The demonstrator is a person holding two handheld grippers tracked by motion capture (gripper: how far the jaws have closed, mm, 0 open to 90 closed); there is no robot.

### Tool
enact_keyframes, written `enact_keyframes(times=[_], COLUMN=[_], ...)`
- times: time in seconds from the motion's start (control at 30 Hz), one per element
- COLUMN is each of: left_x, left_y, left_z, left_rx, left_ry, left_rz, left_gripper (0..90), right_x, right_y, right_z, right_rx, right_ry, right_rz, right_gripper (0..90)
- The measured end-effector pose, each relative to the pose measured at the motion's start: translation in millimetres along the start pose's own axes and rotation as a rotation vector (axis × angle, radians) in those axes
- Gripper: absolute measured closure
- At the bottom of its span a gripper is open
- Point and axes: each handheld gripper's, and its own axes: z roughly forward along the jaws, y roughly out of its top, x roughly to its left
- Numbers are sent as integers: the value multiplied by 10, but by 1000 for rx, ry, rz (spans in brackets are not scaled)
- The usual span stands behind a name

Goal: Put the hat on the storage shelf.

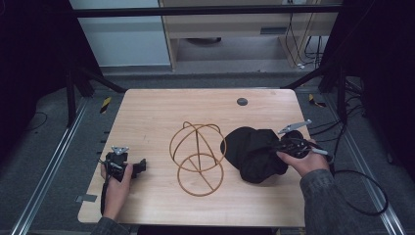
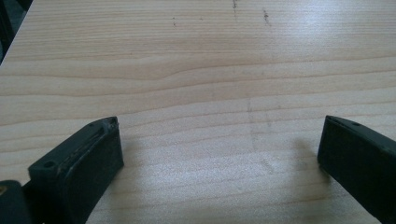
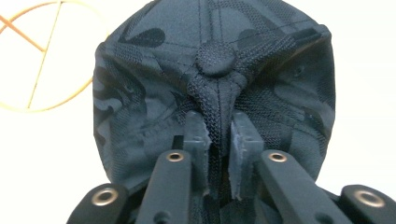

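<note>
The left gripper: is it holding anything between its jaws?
No, the left gripper has its jaws wide apart, with bare wooden table between them.

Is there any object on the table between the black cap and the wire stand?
Nothing visible does. The black cap, pinched by the right gripper, lies just right of the wire stand, with bare table between them.

The left gripper (image 2: 219, 154) looks down at a pale wood-grain tabletop (image 2: 201, 70), with its two black jaws rising from the bottom corners, set wide apart. Nothing lies between them except bare wood, where each jaw casts a soft shadow. A few small dark marks dot the tabletop near the top edge.
</note>
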Motion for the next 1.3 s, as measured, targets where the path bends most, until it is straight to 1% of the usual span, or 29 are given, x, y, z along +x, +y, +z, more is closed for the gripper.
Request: enact_keyframes(times=[0.03,0.1,0.23,0.27,0.57,0.63,0.73,0.87,0.9,1.03,1.23,1.3], left_x=[0,0,0,0,0,0,0,-1,-1,-1,-3,-3], left_y=[0,0,0,0,0,0,0,0,0,0,-1,-1], left_z=[0,0,0,0,0,0,0,0,0,0,2,2], left_rx=[0,0,0,0,0,0,0,0,0,-1,-3,-3], left_ry=[0,0,0,0,0,0,0,0,0,0,0,0], left_rz=[0,0,0,0,0,0,0,-1,-1,-1,-4,-4], left_gripper=[0,0,0,0,0,0,0,0,0,0,0,0], right_x=[1,-4,2,2,30,33,37,43,46,66,93,108], right_y=[14,43,143,173,499,562,642,729,749,838,1001,1051], right_z=[-8,-18,-53,-64,-244,-294,-384,-523,-555,-692,-879,-930], right_rx=[0,3,22,27,46,43,18,-39,-53,-114,-177,-196], right_ry=[2,4,14,12,15,12,13,29,28,20,-5,-5], right_rz=[4,-3,17,14,32,36,41,62,58,67,73,76], right_gripper=[835,849,858,860,868,868,869,869,869,869,869,869])
